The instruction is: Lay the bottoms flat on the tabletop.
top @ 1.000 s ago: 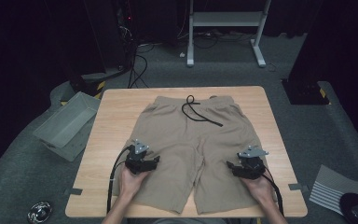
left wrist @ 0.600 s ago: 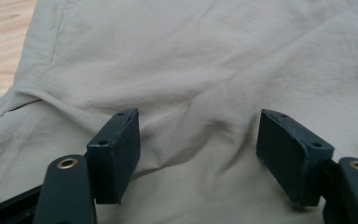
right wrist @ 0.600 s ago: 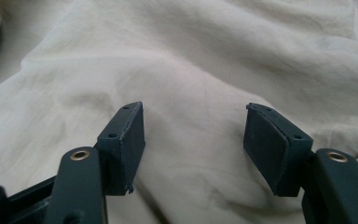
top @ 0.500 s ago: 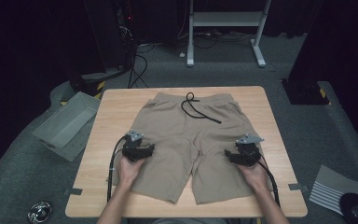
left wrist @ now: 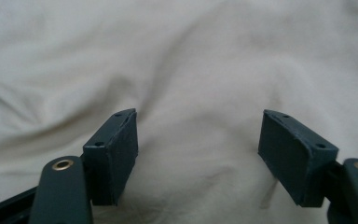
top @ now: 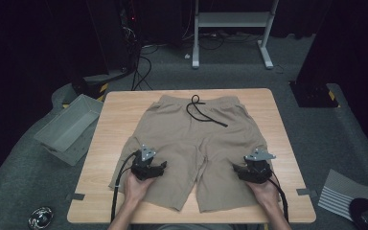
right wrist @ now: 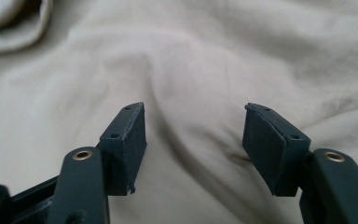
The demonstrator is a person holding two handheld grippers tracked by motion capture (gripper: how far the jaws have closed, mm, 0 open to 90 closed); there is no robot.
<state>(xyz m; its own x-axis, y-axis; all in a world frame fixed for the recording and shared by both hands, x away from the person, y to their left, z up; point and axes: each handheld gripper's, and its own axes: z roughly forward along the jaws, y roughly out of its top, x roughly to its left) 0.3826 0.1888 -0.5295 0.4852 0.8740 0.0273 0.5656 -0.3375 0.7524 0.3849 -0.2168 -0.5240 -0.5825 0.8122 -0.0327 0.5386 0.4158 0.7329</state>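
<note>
Shorts (top: pixel 196 143) of beige cloth lie flat on the wooden table (top: pixel 105 143), waistband toward the far edge with the black drawstring (top: pixel 202 113) looped on it, and the 2 legs run toward the person, so the garment's long axis points from the person to the far side. Each leg has its own gripper above it: the left gripper (top: pixel 159 166) hovers over the left leg about midway down its length, the right gripper (top: pixel 238 168) over the right leg at a matching spot, and both point inward toward the crotch seam. In the left gripper view the left gripper (left wrist: pixel 198 133) has its jaws spread wide, having just opened further, with bare rumpled cloth between and below them and no pad pressing on it; in the right gripper view the right gripper (right wrist: pixel 195 128) stands equally wide over a raised fold, also gripping nothing. The cloth lies straight ahead of and beneath both pairs of jaws, very near, though I cannot tell whether the pad tips touch it. My reading is that the coming move is a pinch on each leg at once, and since neither hand is nearer its target, they look set to close together. A grey bin (top: pixel 69 128) sits on the floor off the table's left side, well apart
</note>
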